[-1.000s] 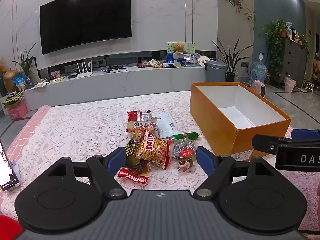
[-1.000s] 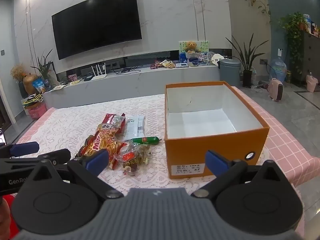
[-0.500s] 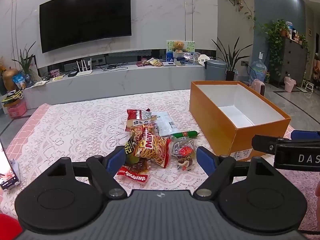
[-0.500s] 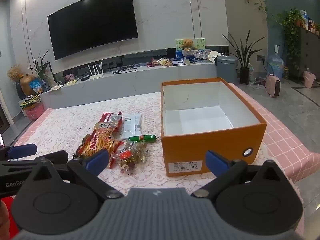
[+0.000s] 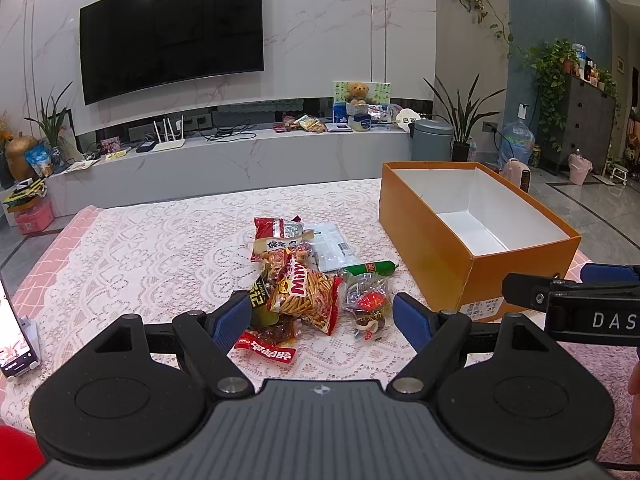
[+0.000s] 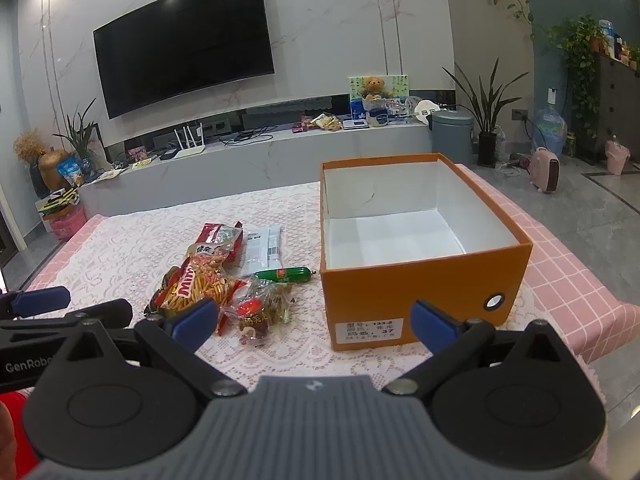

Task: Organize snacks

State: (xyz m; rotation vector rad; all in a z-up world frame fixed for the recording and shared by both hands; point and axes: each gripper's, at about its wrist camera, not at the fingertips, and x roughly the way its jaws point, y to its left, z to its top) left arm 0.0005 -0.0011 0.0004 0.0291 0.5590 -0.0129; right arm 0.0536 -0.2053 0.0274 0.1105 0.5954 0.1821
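Snacks (image 5: 308, 280) lie in a loose heap on the lace cloth (image 5: 160, 248), just ahead of the left gripper (image 5: 322, 316), whose blue-tipped jaws stand wide apart and hold nothing. Between those jaws, closest in, sits a small red packet (image 5: 266, 350); beyond it an orange bag (image 5: 306, 294) of sticks, tilted, overlapping a dark green pack (image 5: 260, 300) by the left jaw. A clear bag (image 5: 366, 304) of mixed sweets lies just inside the right jaw, with a green sausage (image 5: 370, 268) beyond it and a white packet (image 5: 330, 242) and a red bag (image 5: 276, 230) farther out.

To the right of the jaws and apart from the heap stands the box (image 5: 424, 248), orange outside, white inside, open-topped with nothing in it.

From the right wrist view, the right gripper (image 6: 314, 320) also has its jaws spread wide and empty. The box (image 6: 420, 292) stands straight ahead, its labelled near wall between the jaws. The heap (image 6: 224, 280) lies off the left jaw, the clear bag (image 6: 260, 308) nearest that tip, the sausage (image 6: 282, 275) pointing toward the box without touching it.
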